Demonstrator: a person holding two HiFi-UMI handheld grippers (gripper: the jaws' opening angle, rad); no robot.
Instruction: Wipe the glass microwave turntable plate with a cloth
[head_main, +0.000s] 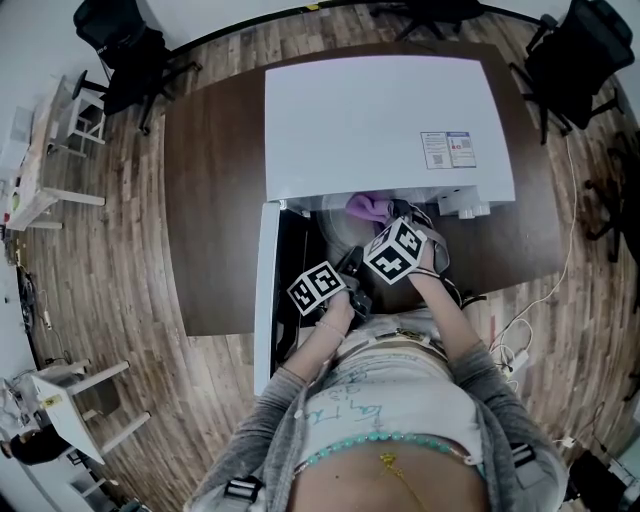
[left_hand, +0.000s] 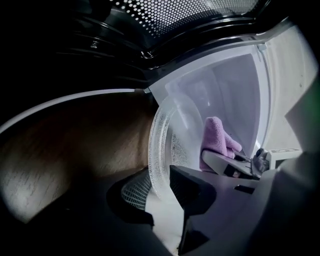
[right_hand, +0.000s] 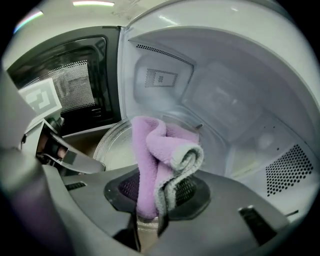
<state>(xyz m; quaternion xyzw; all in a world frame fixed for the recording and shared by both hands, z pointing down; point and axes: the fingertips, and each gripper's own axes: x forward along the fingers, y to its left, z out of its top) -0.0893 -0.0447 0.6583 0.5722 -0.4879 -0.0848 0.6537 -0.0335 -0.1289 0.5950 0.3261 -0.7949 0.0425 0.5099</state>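
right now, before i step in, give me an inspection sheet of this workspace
surface: brown table, bearing a white microwave with its door open
job's things: glass plate at the oven's mouth; purple cloth held above it, contact unclear
clutter: nothing seen
grippers: left gripper shut on the plate's rim; right gripper shut on the cloth
cables: white cable trailing on the floor at the right
surroundings: wood floor, black chairs, white desk
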